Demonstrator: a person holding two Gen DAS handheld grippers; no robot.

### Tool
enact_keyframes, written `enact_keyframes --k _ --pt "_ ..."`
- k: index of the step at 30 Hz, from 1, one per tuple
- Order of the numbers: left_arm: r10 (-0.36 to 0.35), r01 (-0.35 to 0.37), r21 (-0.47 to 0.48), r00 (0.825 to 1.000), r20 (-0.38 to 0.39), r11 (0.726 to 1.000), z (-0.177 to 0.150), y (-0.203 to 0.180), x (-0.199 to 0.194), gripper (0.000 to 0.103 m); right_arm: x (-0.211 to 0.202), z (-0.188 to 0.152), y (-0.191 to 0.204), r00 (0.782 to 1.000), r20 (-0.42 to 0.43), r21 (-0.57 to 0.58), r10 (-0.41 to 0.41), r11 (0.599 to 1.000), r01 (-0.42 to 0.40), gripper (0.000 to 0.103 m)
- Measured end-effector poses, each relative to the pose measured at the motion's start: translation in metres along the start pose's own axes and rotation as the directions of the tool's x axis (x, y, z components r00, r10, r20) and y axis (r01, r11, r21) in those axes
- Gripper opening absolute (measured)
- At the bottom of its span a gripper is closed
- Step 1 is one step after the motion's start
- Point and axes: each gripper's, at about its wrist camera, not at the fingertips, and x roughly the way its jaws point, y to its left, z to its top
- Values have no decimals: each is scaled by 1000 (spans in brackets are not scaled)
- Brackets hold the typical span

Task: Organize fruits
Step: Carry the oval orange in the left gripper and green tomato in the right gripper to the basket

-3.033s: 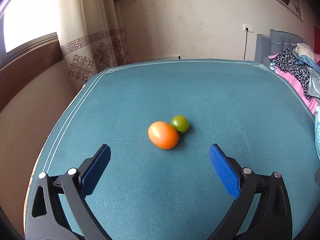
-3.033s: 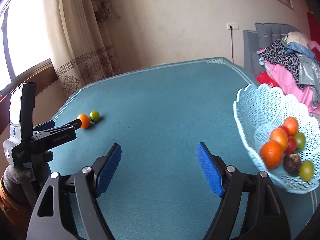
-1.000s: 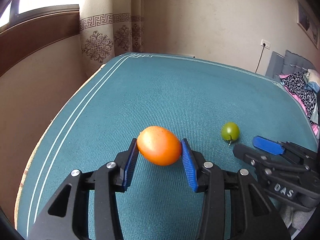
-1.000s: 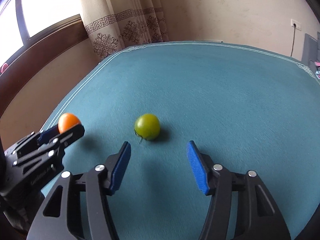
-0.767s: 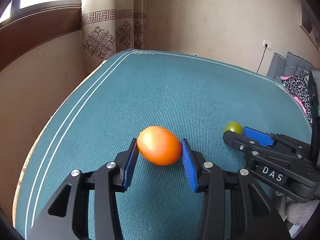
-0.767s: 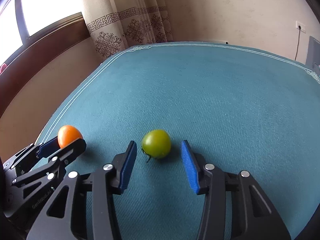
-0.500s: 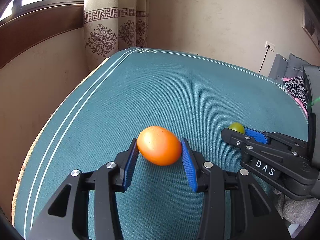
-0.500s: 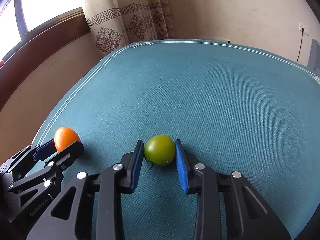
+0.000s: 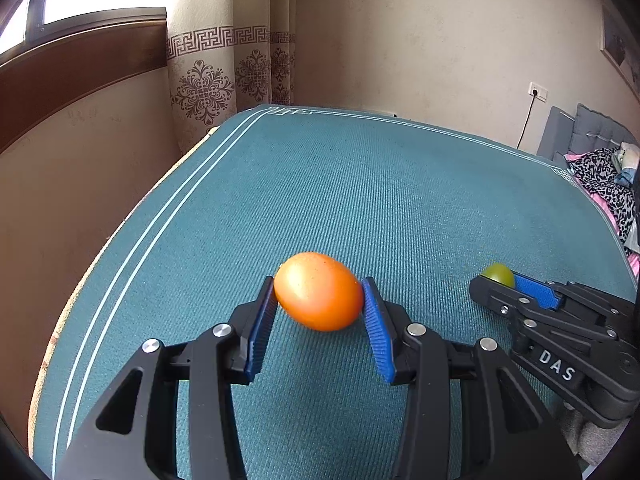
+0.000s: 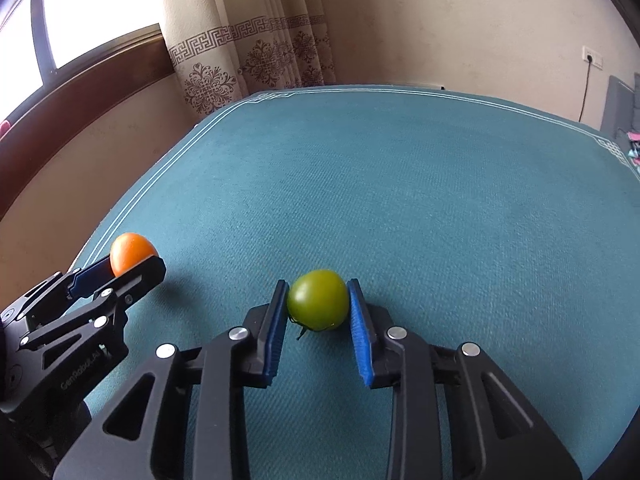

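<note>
I see a glossy, smooth orange fruit [image 9: 318, 291] and green fruit [image 10: 318, 299], ribbed blue pads [image 9: 377, 330] on matt black plastic, over ribbed teal cloth [image 9: 360, 200].

Home bedroom: patterned curtains [image 9: 224, 80] by a wood-framed window [image 9: 80, 60], grey padded headboard [image 9: 592, 136] w/ clothes heaped beside it [image 9: 604, 184], wall socket [image 9: 538, 91], teal cloth-covered table [image 9: 360, 200].

Daylight enters through a dark-framed window [image 9: 80, 28] beside a patterned beige curtain [image 10: 248, 36]. Plain cream walls [image 9: 420, 40] carry a wall socket [image 9: 537, 91]. A teal white-bordered surface [image 9: 360, 184] fills the room.
</note>
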Motion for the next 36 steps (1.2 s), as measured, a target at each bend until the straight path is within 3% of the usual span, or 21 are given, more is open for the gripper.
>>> enact_keyframes --k 21,36 --pt "-85 83 118 996 10 990 -20 -47 -31 44 -52 -35 -28 998 51 93 -28 995 23 30" --pt "-161 159 143 987 4 977 -28 -71 -58 44 -107 -61 -52 992 117 170 -44 985 24 30"
